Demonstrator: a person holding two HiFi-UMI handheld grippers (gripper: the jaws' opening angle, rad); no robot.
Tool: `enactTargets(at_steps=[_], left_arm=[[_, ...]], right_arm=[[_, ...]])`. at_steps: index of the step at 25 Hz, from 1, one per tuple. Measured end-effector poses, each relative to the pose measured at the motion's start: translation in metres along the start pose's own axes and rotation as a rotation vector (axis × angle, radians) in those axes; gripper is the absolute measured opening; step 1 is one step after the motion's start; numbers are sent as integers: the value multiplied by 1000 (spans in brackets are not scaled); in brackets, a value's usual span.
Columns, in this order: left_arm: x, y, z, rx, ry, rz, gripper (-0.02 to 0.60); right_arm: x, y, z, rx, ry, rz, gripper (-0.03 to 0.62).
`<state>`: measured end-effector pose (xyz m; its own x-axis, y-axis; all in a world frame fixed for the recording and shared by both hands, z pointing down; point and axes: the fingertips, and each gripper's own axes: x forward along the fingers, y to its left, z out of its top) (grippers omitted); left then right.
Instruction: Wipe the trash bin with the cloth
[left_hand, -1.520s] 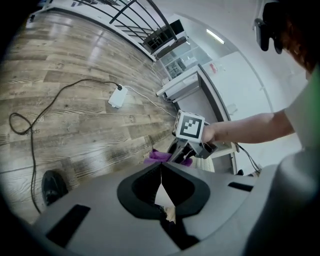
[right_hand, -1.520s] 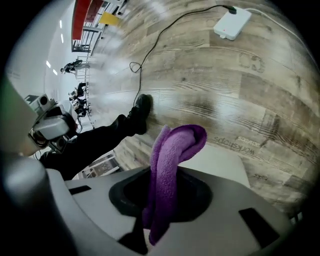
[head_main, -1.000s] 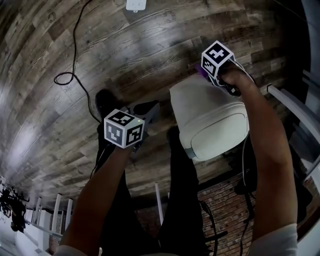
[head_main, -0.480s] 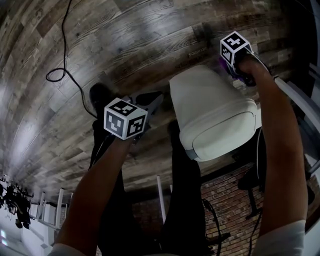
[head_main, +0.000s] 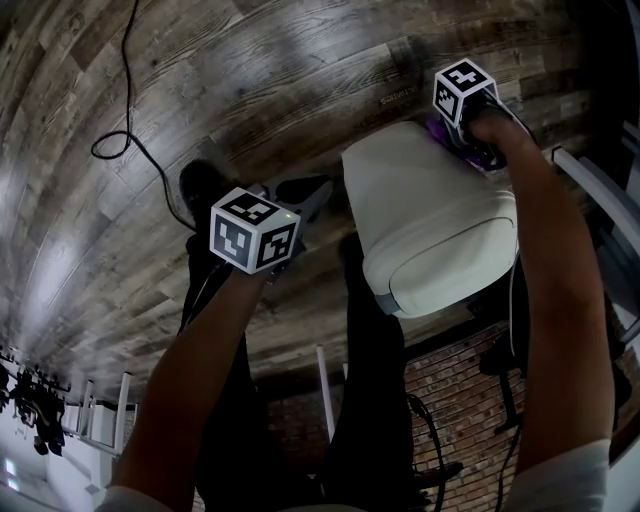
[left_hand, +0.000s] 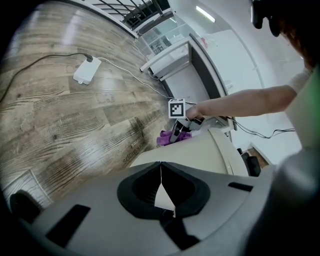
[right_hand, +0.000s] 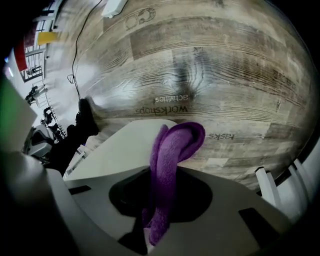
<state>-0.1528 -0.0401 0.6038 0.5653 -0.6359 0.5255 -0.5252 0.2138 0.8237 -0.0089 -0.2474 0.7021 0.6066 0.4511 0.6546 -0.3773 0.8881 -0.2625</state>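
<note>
Wood-plank floor (head_main: 120, 250) below. Right gripper (right_hand: 160, 210) pinches purple terry cloth (right_hand: 170, 150) at 1 o'clock corner of cream plastic trash bin (head_main: 430, 230). Left gripper (left_hand: 161, 187) closed, empty. Risk: the unsteadied bin may slide under a sideways wipe.

Office-like room: plank floor (head_main: 250, 90), power adapter (left_hand: 86, 73), white desk (left_hand: 167, 56).

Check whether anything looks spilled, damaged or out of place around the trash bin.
Nothing stands out. The trash bin looks intact, the purple cloth pinched in the right claw at its far edge. The left claw is shut, empty. A loose black cable loops over the floor, apart from the bin.
</note>
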Motion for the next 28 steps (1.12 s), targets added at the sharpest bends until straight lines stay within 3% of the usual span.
enactTargets(at_steps=[10,28], left_arm=[[-12,1,-1,-14,-28,-5,3],[-69,40,-14,-79,-103,50,3]], right_arm=[[-1,37,14,-59,16,-49,76],[63,215,36,-254,138,36,75]])
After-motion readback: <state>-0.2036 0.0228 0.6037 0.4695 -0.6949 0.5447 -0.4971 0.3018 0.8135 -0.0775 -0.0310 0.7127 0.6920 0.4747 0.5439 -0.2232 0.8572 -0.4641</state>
